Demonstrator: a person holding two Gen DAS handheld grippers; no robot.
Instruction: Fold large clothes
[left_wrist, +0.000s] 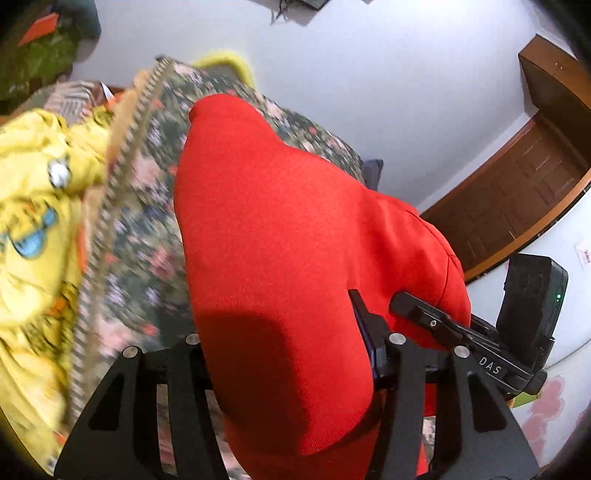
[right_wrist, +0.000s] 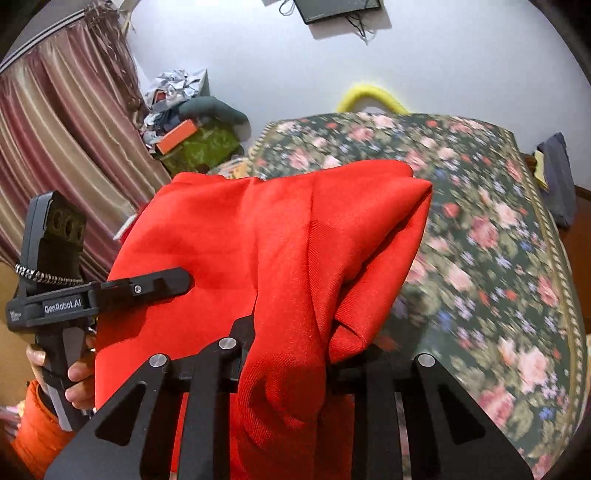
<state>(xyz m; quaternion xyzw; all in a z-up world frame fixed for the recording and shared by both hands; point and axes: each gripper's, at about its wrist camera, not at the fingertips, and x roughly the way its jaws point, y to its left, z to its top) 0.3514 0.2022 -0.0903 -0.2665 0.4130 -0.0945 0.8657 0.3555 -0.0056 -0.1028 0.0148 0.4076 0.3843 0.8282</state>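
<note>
Both my tongs, left (left_wrist: 288, 354) & right (right_wrist: 284, 354), clenched the red garment (right_wrist: 280, 236) w/ its cloth bunched above the floral tabletop (right_wrist: 491, 229).

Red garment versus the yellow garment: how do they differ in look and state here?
The red garment is plain, with no print showing; the yellow garment carries a blue and orange graphic. The red one is gripped by the left gripper and the right gripper above the floral cloth; the yellow one lies untouched beyond that cloth's braided edge. The red one hangs in smooth folds; the yellow one is crumpled. Both are brightly coloured.
</note>
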